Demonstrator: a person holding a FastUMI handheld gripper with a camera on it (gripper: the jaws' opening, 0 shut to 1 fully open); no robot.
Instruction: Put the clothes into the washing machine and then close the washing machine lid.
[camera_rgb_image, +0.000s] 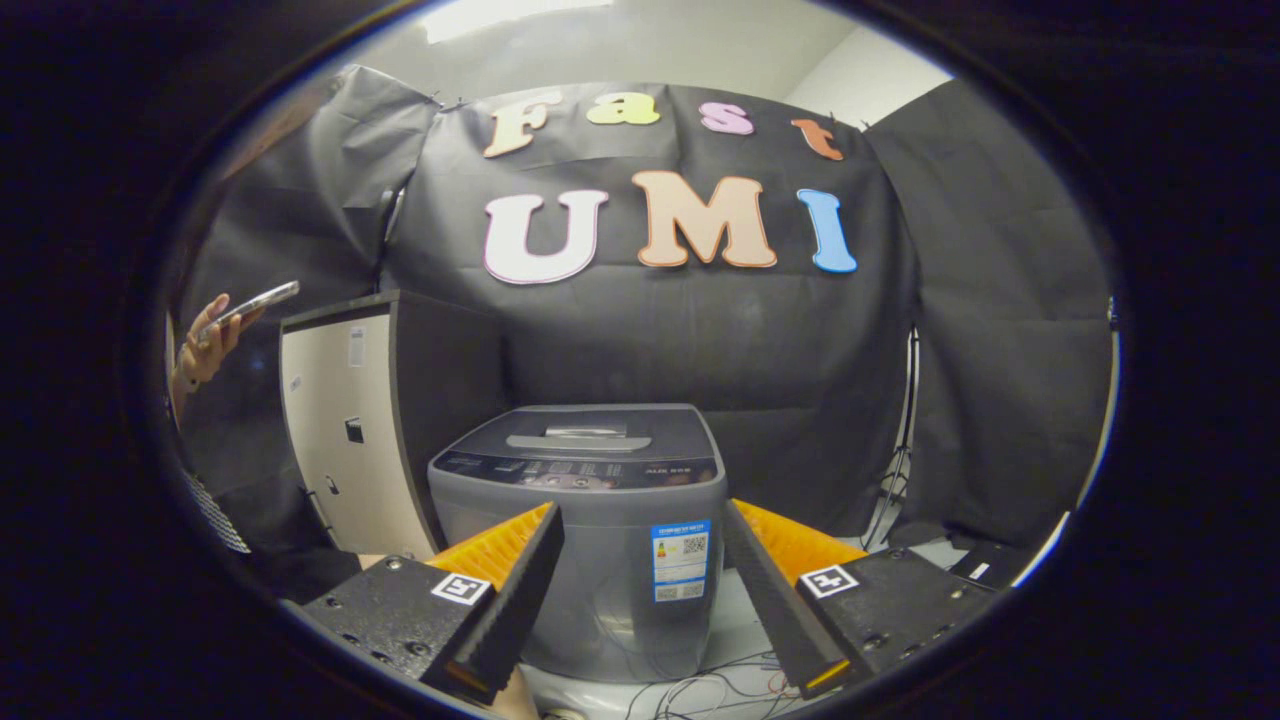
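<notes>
The tongs stand wide open with nothing between the fingers. They hang in the air in front of the washing machine, apart from it, and the machine's grey front face shows in the gap between the two fingers.

The washing machine is a small top-loader standing upright just beyond the fingers. Its lid lies flat and closed, with a pale handle bar near the back edge, and a dark control strip runs along the front edge of the top. A blue and white sticker sits on the machine's front face, toward its right side. The surface carrying the machine is pale, and whether it is a floor or a low platform cannot be told.

A tangle of thin cables lies on that pale surface at the machine's foot, between the fingers and the machine (the closest loose thing to the tongs). To the left of the machine, and a little behind it, stands a tall cabinet with a cream front and a dark side panel. Further left, a person's hand holds up a phone. To the right of the machine, a thin stand rises against the black cloth wall, and a flat dark object lies near the right-hand finger.
</notes>
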